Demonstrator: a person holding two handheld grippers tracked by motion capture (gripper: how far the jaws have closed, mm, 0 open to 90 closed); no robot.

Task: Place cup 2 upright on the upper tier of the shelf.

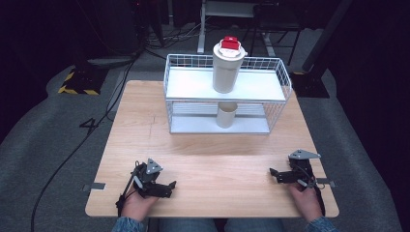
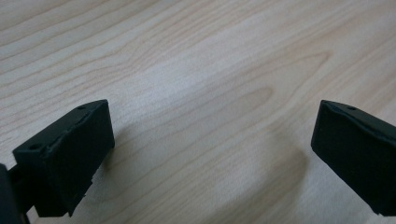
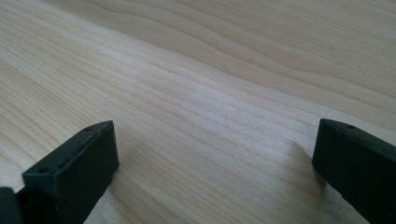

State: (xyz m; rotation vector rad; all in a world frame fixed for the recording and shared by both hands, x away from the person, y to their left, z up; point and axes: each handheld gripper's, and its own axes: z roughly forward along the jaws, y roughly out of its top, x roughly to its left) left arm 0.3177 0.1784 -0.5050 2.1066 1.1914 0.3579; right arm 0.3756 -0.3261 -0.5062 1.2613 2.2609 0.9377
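Observation:
A white wire rack (image 1: 278, 79) with two shelves stands at the back of the wooden table (image 1: 145, 130). On its upper shelf stands a tall cream tumbler (image 1: 226, 70) with a red cap (image 1: 230, 44). A shorter cream cup (image 1: 226, 115) stands on the lower shelf right beneath it. My left gripper (image 1: 170, 187) rests near the front left edge, held by a hand, pointing right; its jaws (image 2: 212, 149) stand wide apart over bare wood. My right gripper (image 1: 274, 175) rests near the front right, pointing left, jaws (image 3: 215, 158) also wide apart with nothing between them.
Grey carpet surrounds the table. A black cable (image 1: 72, 154) runs across the floor at the left, and a yellow-black striped base (image 1: 77, 82) sits at the back left. A dark stand base (image 1: 309, 79) lies behind the rack at the right.

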